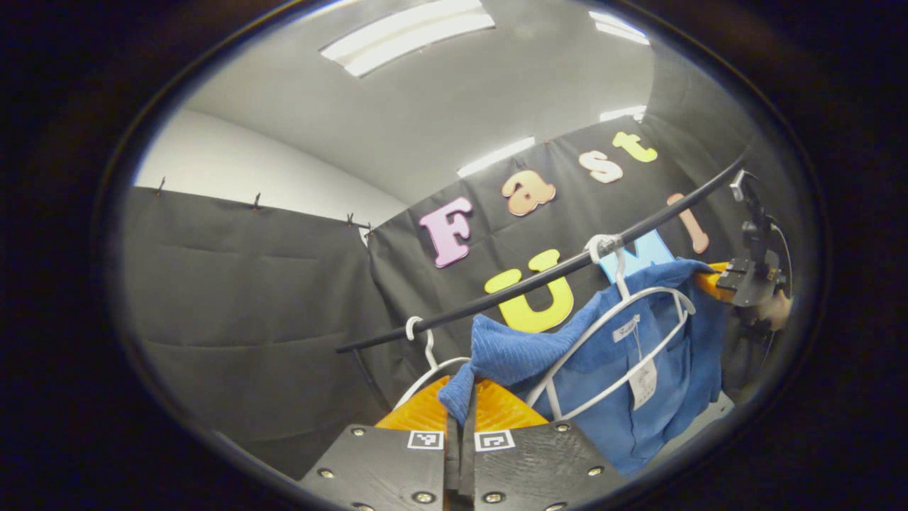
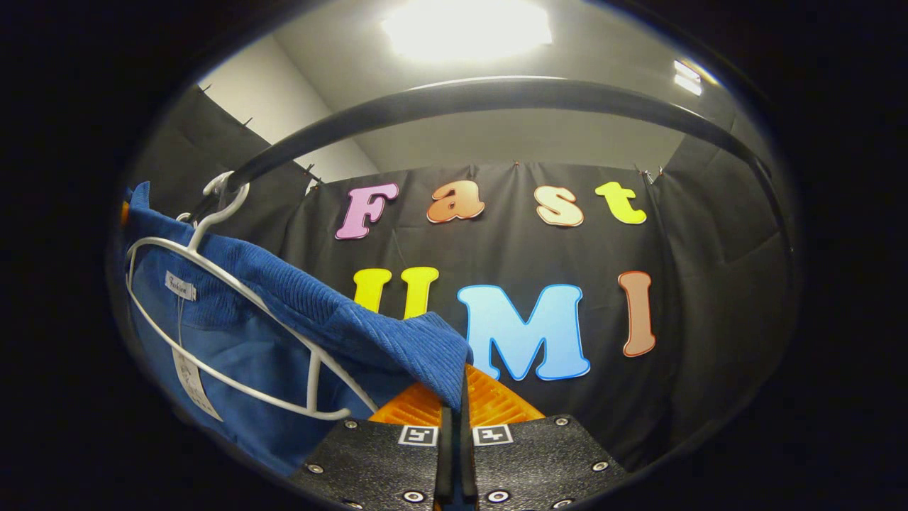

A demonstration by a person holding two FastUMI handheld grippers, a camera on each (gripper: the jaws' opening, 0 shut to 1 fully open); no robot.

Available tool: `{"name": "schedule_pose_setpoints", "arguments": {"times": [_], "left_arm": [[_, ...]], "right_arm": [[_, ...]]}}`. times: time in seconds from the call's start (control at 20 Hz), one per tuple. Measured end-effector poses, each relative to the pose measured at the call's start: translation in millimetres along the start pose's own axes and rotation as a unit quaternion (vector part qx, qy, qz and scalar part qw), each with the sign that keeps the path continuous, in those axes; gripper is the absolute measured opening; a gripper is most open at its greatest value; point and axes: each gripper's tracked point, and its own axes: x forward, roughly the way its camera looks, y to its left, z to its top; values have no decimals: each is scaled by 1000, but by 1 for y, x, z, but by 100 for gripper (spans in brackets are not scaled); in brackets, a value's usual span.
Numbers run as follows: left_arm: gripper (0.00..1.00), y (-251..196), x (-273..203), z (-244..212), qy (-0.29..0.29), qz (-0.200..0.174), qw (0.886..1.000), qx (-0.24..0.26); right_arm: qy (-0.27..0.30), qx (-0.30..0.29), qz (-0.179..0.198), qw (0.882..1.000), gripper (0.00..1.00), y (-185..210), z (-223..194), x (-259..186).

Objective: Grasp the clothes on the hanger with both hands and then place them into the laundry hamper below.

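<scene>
A blue knit garment (image 1: 624, 369) hangs on a white hanger (image 1: 624, 333) from the black rail (image 1: 539, 277). My left gripper (image 1: 461, 408) is shut on one shoulder of the blue garment, the cloth pinched between its orange fingers (image 1: 496, 408). Across the garment, the right gripper (image 1: 731, 280) holds the other shoulder, with a hand behind it. In the right gripper view, my right gripper (image 2: 454, 401) is shut on the garment (image 2: 340, 319), whose cloth folds down between the orange fingers (image 2: 496, 401). The white hanger (image 2: 220, 312) hooks over the rail (image 2: 461, 99).
A second, bare white hanger (image 1: 425, 362) hangs on the rail to the left of the garment. The rail curves close overhead in the right gripper view. Black cloth walls enclose the booth behind and to both sides.
</scene>
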Motion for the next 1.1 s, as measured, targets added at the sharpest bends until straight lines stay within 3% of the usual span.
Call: {"name": "schedule_pose_setpoints", "arguments": {"times": [0.2,0.25,0.65,0.7,0.85,0.95,1.1], "left_arm": [[6,3,11,-22,24,10,999,-18],[1,2,15,-29,32,11,999,-26],[1,-3,29,-63,66,-1,995,-75],[6,-2,33,-68,69,-1,994,-84],[0,0,37,-90,89,5,989,-120],[6,-5,39,-104,99,9,984,-147],[1,-6,33,-112,96,12,980,-175]], "right_arm": [[4,-7,6,1000,4,4,-9,6],[7,-5,7,1000,4,5,-12,9],[42,0,6,999,2,3,-33,19],[49,3,9,999,4,5,-38,19],[58,13,12,998,4,5,-49,17],[61,4,18,998,4,6,-58,19],[62,-10,25,998,4,8,-64,17]]}}
